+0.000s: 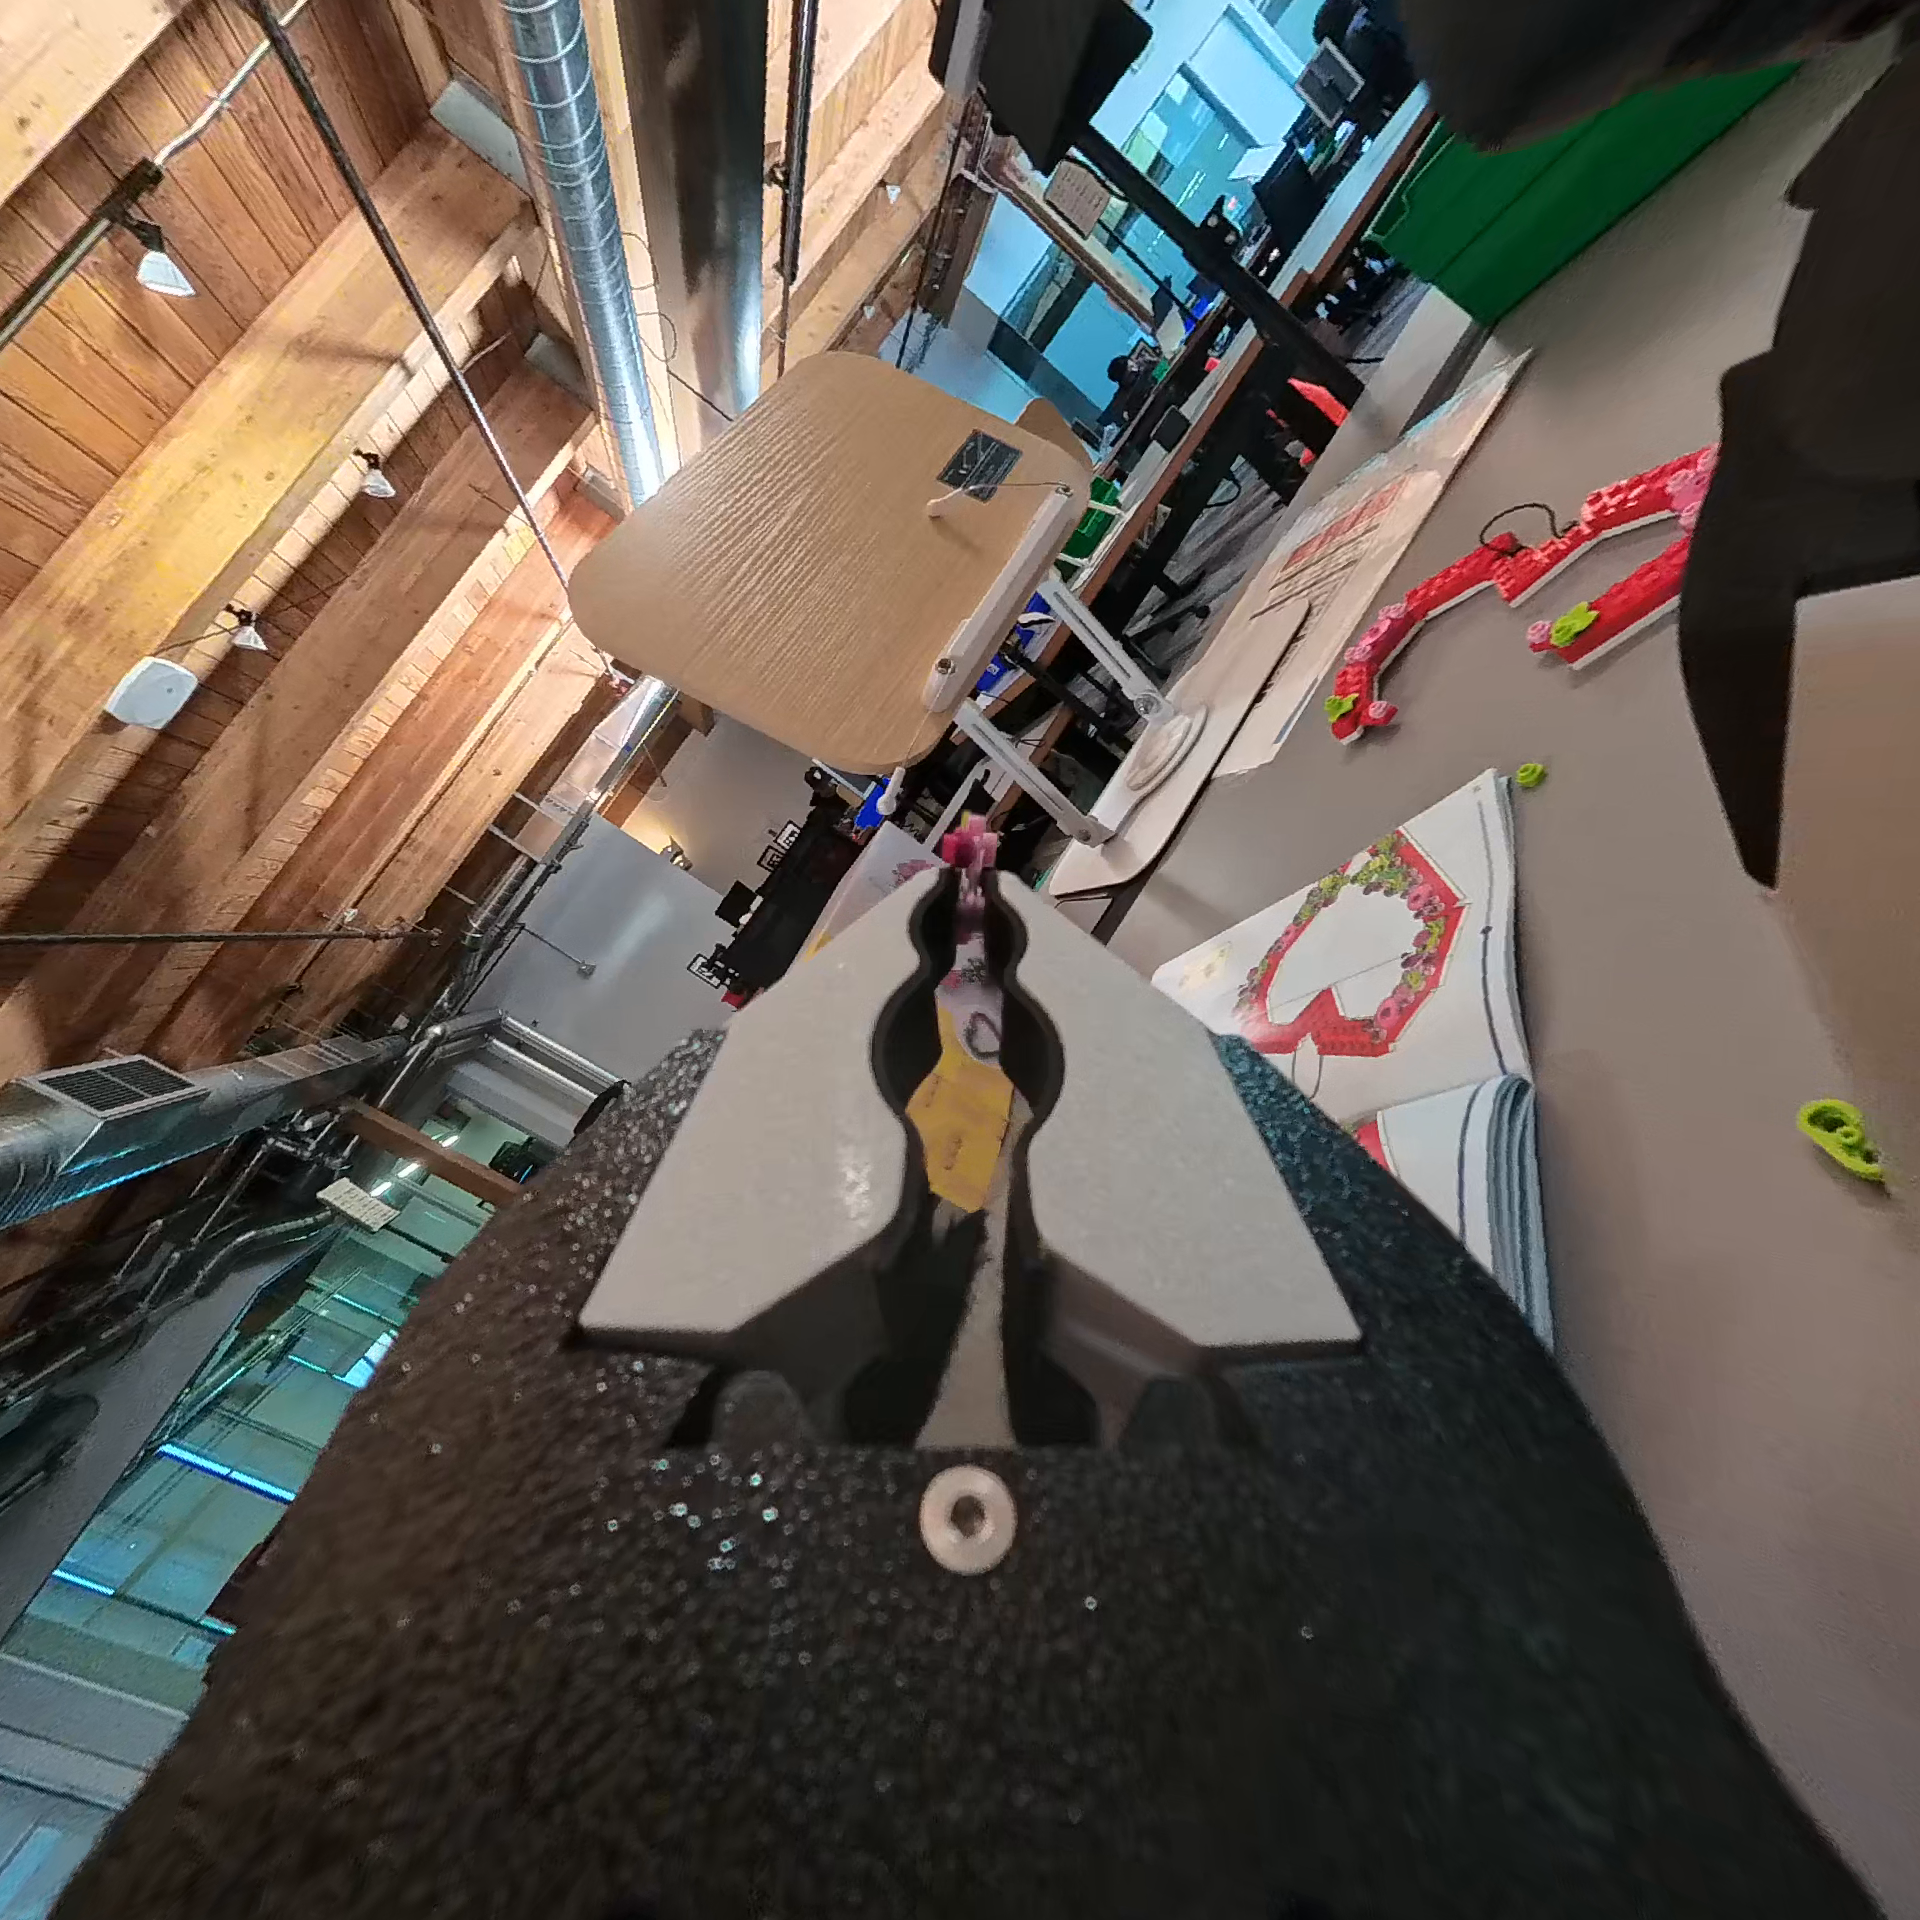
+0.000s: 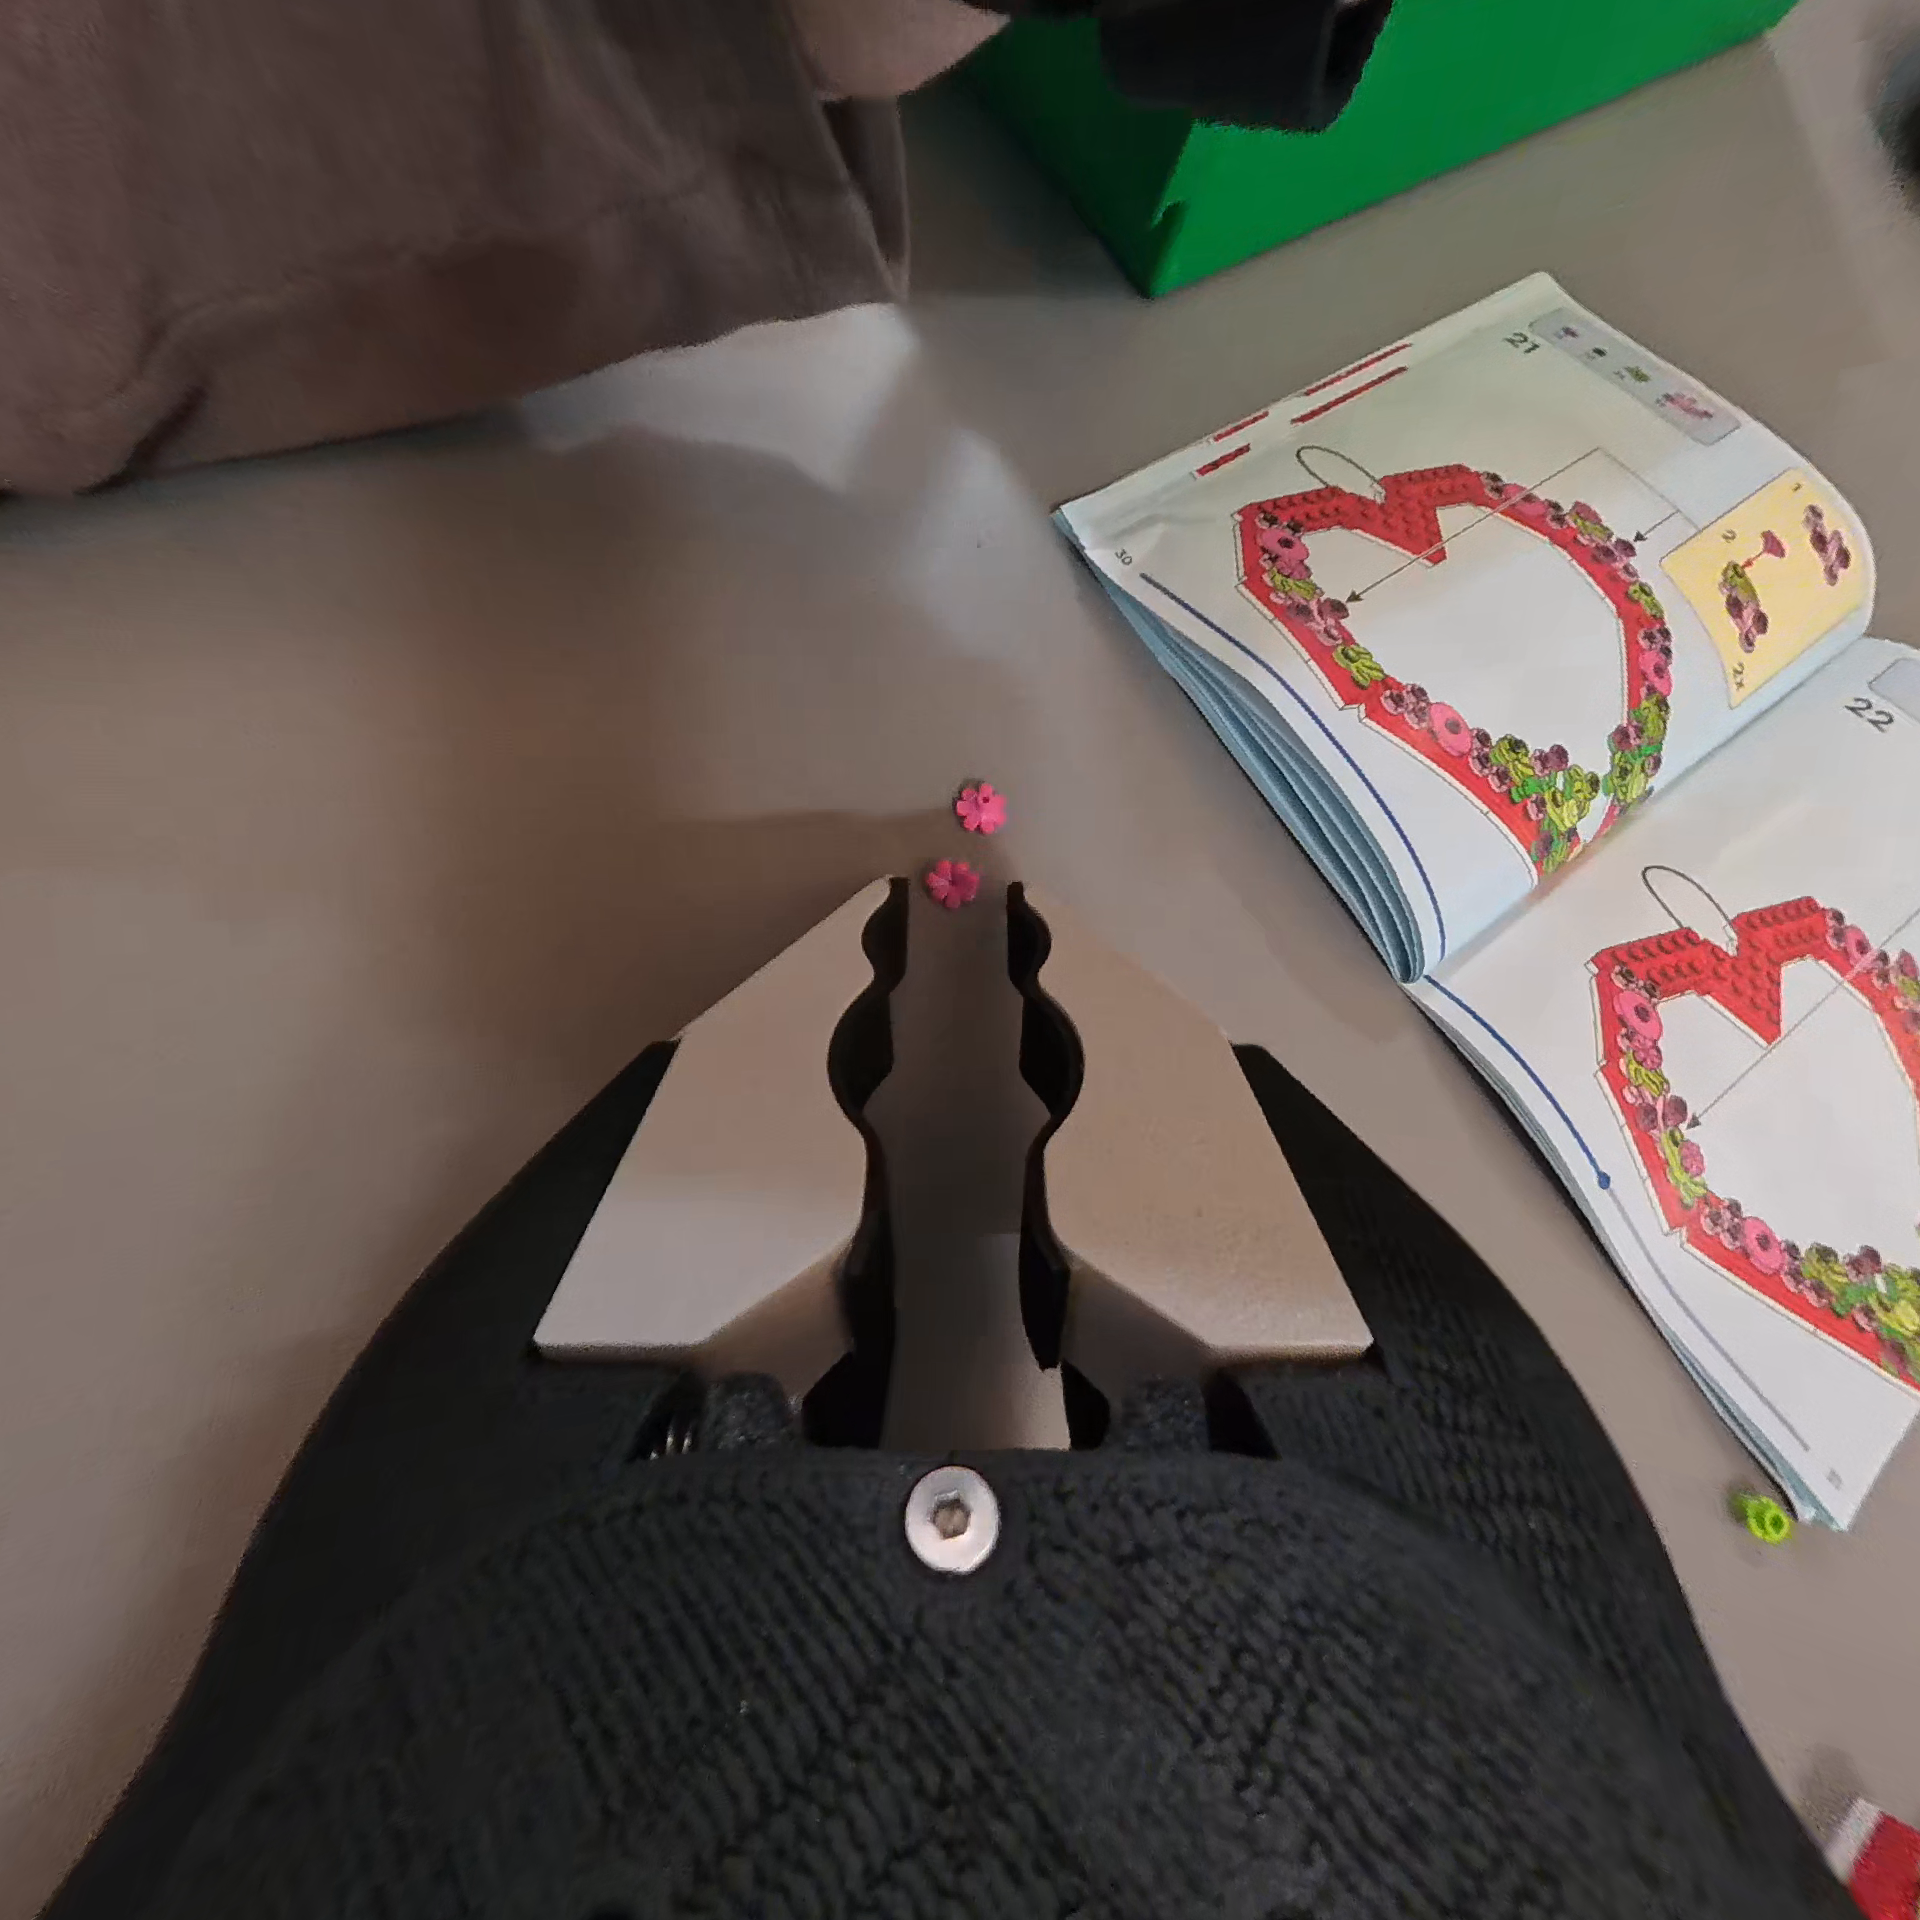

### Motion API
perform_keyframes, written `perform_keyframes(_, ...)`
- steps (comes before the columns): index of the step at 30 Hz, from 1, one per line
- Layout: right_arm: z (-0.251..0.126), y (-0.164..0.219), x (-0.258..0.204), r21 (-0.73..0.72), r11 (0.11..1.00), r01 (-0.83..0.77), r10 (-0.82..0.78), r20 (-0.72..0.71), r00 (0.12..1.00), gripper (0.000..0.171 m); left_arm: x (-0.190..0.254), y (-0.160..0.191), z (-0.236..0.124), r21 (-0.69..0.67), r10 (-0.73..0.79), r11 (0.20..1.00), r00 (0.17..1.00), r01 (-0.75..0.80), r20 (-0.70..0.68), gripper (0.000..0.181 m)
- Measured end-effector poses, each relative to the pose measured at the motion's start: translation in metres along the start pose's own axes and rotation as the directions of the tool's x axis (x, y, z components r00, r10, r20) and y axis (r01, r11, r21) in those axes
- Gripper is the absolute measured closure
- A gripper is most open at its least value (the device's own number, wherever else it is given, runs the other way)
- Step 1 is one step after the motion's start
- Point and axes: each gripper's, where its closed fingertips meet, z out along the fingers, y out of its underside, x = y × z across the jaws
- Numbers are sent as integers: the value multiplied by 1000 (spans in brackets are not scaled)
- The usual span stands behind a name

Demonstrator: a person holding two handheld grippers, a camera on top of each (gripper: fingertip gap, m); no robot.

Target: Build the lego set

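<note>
A small pink piece (image 1: 971,844) is clamped between the left gripper (image 1: 968,883) fingers, raised off the table. The right gripper (image 2: 958,885) fingers stand apart around a pink flower stud (image 2: 952,882) on the grey table (image 2: 416,831), a second flower stud (image 2: 981,807) just beyond. The red heart frame (image 1: 1496,582) lies only partly decorated beyond the open instruction booklet (image 2: 1558,831), so much appears left.

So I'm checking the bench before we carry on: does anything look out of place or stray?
Mostly loose pieces. Two pink flower pieces lie loose on the table, apart from the red heart frame. A lime green piece sits at the instruction booklet's corner. The frame lies in separate sections, unfinished rather than damaged.
</note>
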Motion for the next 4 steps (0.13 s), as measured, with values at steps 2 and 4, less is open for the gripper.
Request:
perform_keyframes(2, 0, -1, 1, 1, 1000, -20, 20, -14, 1000, 153, 2, 0, 1, 0, -4, 1000, 1000, 4, -10, 179)
perform_keyframes(4, 0, -2, 0, -1, 1000, -30, 30, -25, 999, 152, 3, 0, 1, 0, -5, 1000, 1000, 5, -18, 179)
